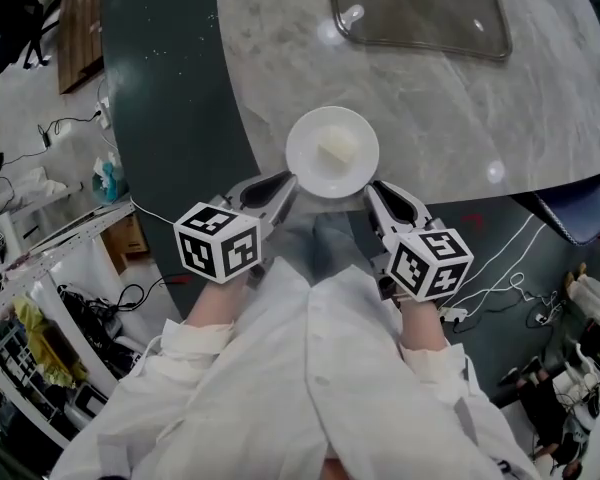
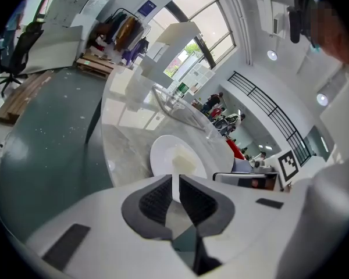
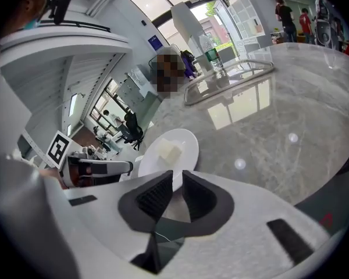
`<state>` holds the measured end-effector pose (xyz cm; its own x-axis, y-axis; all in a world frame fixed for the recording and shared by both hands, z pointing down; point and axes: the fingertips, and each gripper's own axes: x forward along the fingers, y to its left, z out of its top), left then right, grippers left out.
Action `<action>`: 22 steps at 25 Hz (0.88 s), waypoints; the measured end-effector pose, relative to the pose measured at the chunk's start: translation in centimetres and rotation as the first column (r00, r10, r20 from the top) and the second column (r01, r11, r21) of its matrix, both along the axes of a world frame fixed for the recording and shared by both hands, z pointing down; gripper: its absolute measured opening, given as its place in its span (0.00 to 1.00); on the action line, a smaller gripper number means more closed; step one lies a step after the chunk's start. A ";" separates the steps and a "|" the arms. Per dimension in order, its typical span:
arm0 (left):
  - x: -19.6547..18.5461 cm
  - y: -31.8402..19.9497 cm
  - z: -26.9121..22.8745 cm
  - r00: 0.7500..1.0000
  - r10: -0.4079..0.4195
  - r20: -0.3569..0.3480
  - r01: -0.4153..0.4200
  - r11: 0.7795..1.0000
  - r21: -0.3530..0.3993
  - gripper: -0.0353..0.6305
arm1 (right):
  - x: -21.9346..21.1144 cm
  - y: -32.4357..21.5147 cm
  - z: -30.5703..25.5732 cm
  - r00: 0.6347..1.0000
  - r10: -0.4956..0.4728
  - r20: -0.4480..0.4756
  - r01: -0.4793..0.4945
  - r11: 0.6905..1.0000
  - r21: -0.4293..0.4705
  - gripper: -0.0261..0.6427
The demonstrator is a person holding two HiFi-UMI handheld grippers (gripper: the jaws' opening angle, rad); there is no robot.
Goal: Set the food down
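A food block point(image 1: 338, 152), perhaps tofu, lies on the plate point(image 1: 305, 140) at the table's point(image 1: 500, 118) near edge; a tray point(image 1: 420, 13) lies behind.

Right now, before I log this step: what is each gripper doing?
Left gripper: shut on the plate rim.
Right gripper: shut on the plate rim.

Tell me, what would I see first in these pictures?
A round white plate with a pale block of food on it, at the near edge of the gray stone table. The left hand-held gripper and the right hand-held gripper each pinch its rim from opposite sides. Farther back lies a clear glass tray.
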<state>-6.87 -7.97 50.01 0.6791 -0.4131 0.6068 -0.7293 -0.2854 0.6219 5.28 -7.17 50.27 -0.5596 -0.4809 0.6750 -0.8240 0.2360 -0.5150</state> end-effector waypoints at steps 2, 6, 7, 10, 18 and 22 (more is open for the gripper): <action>0.1 0.1 0.1 1.000 0.000 -0.013 0.000 1.000 -0.011 0.09 | 0.0 0.1 0.1 1.000 0.026 0.010 -0.026 1.000 -0.004 0.06; -0.2 0.2 0.5 1.000 -0.011 -0.012 0.011 1.000 -0.019 0.09 | -0.2 0.5 0.8 0.999 0.039 0.015 -0.039 0.999 -0.029 0.16; -0.2 0.2 0.6 1.000 -0.012 -0.014 0.012 1.000 -0.024 0.09 | -0.2 0.5 0.9 0.999 0.041 0.010 -0.041 0.999 -0.032 0.16; -0.2 0.3 0.9 0.999 -0.015 -0.028 0.014 0.999 -0.043 0.13 | -0.2 0.5 1.4 0.999 0.051 0.000 -0.051 0.998 -0.041 0.17; -0.4 -0.2 1.6 0.999 -0.035 -0.014 0.034 0.997 -0.064 0.24 | -0.5 0.6 1.7 0.997 0.080 0.011 -0.079 0.996 -0.051 0.17; -0.5 -0.6 1.9 0.999 -0.030 -0.012 0.029 0.997 -0.066 0.24 | -0.5 0.3 2.0 0.996 0.089 0.006 -0.088 0.995 -0.055 0.17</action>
